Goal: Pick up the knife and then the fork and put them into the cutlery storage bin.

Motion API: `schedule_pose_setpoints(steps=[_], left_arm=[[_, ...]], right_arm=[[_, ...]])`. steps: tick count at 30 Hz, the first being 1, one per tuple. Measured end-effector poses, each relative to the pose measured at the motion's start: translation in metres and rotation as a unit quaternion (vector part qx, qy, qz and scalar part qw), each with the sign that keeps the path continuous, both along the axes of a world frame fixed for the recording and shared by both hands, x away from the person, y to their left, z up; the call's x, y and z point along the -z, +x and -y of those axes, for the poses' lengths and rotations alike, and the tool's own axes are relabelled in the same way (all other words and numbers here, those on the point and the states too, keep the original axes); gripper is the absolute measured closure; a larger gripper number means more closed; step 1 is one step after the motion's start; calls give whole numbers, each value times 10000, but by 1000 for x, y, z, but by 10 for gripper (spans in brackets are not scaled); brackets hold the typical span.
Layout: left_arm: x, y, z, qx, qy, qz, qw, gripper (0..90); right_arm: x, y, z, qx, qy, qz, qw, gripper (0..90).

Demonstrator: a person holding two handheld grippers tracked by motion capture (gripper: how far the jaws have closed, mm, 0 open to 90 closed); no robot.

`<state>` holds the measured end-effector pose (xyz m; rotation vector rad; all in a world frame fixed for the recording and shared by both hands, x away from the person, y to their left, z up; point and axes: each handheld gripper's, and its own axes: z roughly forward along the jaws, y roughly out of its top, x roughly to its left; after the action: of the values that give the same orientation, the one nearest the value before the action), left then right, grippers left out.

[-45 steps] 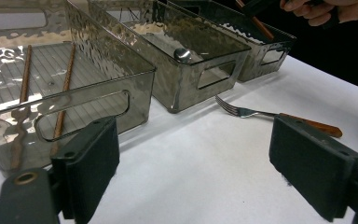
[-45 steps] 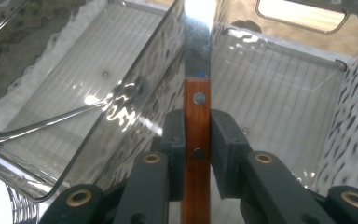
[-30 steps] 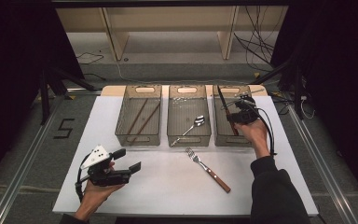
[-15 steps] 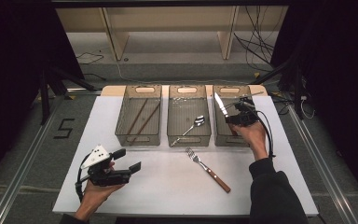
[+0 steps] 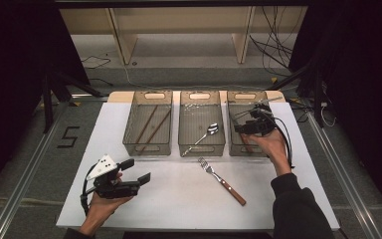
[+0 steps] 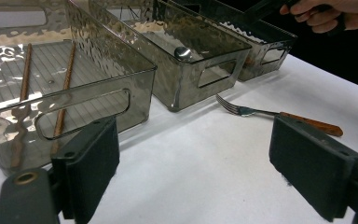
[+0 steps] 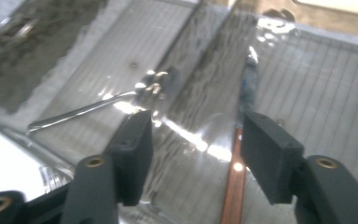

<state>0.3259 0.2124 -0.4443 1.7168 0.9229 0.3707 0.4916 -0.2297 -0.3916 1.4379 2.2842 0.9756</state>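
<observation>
My right gripper hovers over the right bin. Its jaws have just been opening and now stand apart. A wooden-handled knife lies free on the bin floor below the gap, touching neither pad. My left gripper rests open and empty near the table's front left. A wooden-handled fork lies on the white table, also ahead of the left jaws. A spoon leans in the middle bin.
The left bin holds two brown chopsticks. The three translucent bins stand in a row at the back of the white table. Beyond them are a shelf frame and loose cables on the floor.
The right gripper's jaws have parted and let go of the knife, which was raised with its blade up half a second ago and now lies in the right bin. The left hand stayed still.
</observation>
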Motion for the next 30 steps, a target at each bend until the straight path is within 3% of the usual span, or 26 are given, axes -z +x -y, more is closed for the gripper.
schedule_pose_setpoints(steps=[11, 19, 30], left_arm=[[0, 0, 0, 6, 2, 7, 10000, 155], [0, 0, 0, 0, 0, 10, 10000, 155], [0, 0, 0, -4, 4, 2, 10000, 155]], right_arm=[[-23, -34, -16, -567, 31, 315, 9979, 329], [-22, -53, -24, -757, 47, 362, 9965, 308], [-13, -70, -35, -926, 52, 251, 9954, 267]])
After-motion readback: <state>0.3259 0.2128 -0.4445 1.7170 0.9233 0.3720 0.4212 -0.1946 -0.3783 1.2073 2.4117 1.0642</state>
